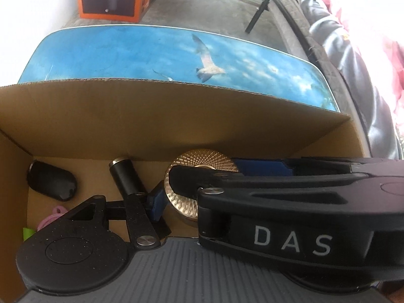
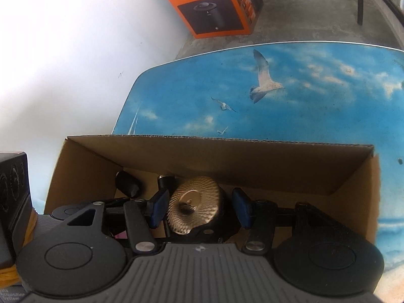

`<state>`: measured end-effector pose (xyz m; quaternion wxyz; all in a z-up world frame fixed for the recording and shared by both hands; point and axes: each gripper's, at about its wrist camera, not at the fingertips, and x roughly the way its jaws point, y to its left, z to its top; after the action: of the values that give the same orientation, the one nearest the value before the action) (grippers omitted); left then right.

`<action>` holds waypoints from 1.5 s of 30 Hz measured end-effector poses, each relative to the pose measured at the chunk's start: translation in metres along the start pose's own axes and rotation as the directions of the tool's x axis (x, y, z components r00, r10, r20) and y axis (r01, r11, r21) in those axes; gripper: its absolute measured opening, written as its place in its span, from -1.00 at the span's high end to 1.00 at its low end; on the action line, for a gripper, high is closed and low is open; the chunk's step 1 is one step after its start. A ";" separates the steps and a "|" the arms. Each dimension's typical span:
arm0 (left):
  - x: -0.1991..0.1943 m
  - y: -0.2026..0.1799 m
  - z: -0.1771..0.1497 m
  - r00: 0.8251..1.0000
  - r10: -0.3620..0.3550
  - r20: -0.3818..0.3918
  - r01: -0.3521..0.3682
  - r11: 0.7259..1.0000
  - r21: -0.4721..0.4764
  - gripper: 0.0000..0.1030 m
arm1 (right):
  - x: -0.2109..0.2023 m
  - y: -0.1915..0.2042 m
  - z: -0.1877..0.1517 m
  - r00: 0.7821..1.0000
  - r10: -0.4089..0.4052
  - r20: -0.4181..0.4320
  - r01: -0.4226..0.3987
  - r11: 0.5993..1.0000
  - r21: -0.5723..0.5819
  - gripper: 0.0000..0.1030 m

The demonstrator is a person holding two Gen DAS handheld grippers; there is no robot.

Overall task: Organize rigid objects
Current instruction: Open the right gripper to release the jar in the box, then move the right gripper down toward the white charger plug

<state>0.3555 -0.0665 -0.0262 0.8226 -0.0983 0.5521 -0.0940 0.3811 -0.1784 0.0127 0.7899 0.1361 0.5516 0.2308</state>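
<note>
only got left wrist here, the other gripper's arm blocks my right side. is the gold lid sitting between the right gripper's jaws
Observer: Yes. In the right wrist view the gold lid sits between the two blue pads of the right gripper. I cannot tell whether they press on it.
Operator: any room to its right
Observer: The strip of the cardboard box that I can see beyond the right pad is bare cardboard up to the right wall. The gripper hides the rest.

orange appliance carton (image 2: 217, 7) on floor | seagull-print tabletop (image 2: 315, 96) | white wall (image 2: 75, 63)
</note>
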 end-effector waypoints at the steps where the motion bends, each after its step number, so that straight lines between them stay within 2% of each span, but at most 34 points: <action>1: 0.000 0.001 0.000 1.000 -0.001 0.002 0.001 1.000 -0.003 -0.16 | 0.000 0.000 0.000 1.000 -0.002 0.003 0.002 1.000 -0.001 -0.15; 5: -0.002 -0.001 0.002 1.000 -0.006 0.022 0.006 1.000 -0.021 -0.39 | -0.004 0.000 0.001 0.999 -0.010 0.035 0.010 1.000 0.001 -0.15; 9: -0.013 -0.003 0.001 0.999 -0.033 0.033 0.035 0.998 -0.044 -0.46 | -0.022 0.004 0.001 0.996 -0.005 0.088 0.005 1.000 0.002 -0.15; 11: -0.025 -0.008 -0.001 0.997 -0.049 0.054 0.052 0.997 -0.052 -0.58 | -0.040 0.010 -0.003 0.991 0.018 0.131 -0.017 1.000 -0.009 -0.15; 14: -0.049 -0.016 -0.009 0.993 -0.082 0.088 0.086 0.995 -0.042 -0.59 | -0.078 0.016 -0.015 0.972 0.092 0.218 -0.091 0.996 -0.015 -0.15; 15: -0.059 -0.019 -0.014 0.991 -0.093 0.097 0.097 0.994 -0.040 -0.59 | -0.091 0.017 -0.022 0.961 0.128 0.244 -0.128 0.992 -0.014 -0.15; 18: -0.092 -0.028 -0.029 0.983 -0.134 0.129 0.136 0.991 -0.008 -0.59 | -0.135 0.019 -0.051 0.913 0.241 0.330 -0.250 0.968 -0.017 -0.15; 20: -0.114 -0.033 -0.043 0.974 -0.165 0.156 0.162 0.986 0.029 -0.60 | -0.165 0.019 -0.079 0.862 0.317 0.396 -0.333 0.942 -0.031 -0.15; 23: -0.143 -0.041 -0.072 0.958 -0.213 0.193 0.197 0.975 0.099 -0.64 | -0.199 0.020 -0.125 0.792 0.366 0.488 -0.384 0.921 -0.067 -0.19; 25: -0.160 -0.045 -0.097 0.945 -0.251 0.210 0.219 0.962 0.162 -0.70 | -0.211 0.020 -0.154 0.766 0.381 0.517 -0.400 0.913 -0.080 -0.22; 28: -0.177 -0.049 -0.138 0.926 -0.292 0.238 0.232 0.940 0.250 -0.81 | -0.217 0.016 -0.193 0.746 0.382 0.546 -0.419 0.906 -0.062 -0.22; 30: -0.182 -0.050 -0.167 0.914 -0.299 0.274 0.218 0.932 0.290 -0.84 | -0.213 0.013 -0.215 0.755 0.355 0.551 -0.405 0.914 -0.033 -0.22; 33: -0.179 -0.047 -0.203 0.911 -0.288 0.296 0.190 0.928 0.319 -0.85 | -0.197 0.007 -0.242 0.781 0.330 0.531 -0.403 0.915 0.024 -0.22; 35: -0.176 -0.043 -0.226 0.909 -0.248 0.336 0.132 0.934 0.333 -0.85 | -0.183 0.003 -0.257 0.808 0.286 0.515 -0.370 0.927 0.065 -0.22; 38: -0.164 -0.038 -0.258 0.906 -0.152 0.395 0.004 0.937 0.351 -0.85 | -0.161 0.001 -0.275 0.854 0.232 0.466 -0.313 0.944 0.104 -0.23; 40: -0.153 -0.032 -0.274 0.908 -0.102 0.406 -0.045 0.940 0.337 -0.84 | -0.145 0.001 -0.285 0.874 0.227 0.429 -0.304 0.945 0.119 -0.23; 42: -0.141 -0.027 -0.285 0.916 -0.079 0.393 -0.063 0.940 0.336 -0.83 | -0.134 0.002 -0.298 0.887 0.230 0.400 -0.308 0.941 0.142 -0.22; 45: -0.121 -0.023 -0.296 0.924 -0.019 0.382 -0.112 0.941 0.319 -0.70 | -0.118 0.001 -0.303 0.897 0.232 0.377 -0.314 0.934 0.170 -0.22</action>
<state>0.0351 -0.0745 -0.0224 0.9203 0.0401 0.3608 -0.1458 0.0644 -0.2509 0.0013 0.8141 0.3408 0.3997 0.2475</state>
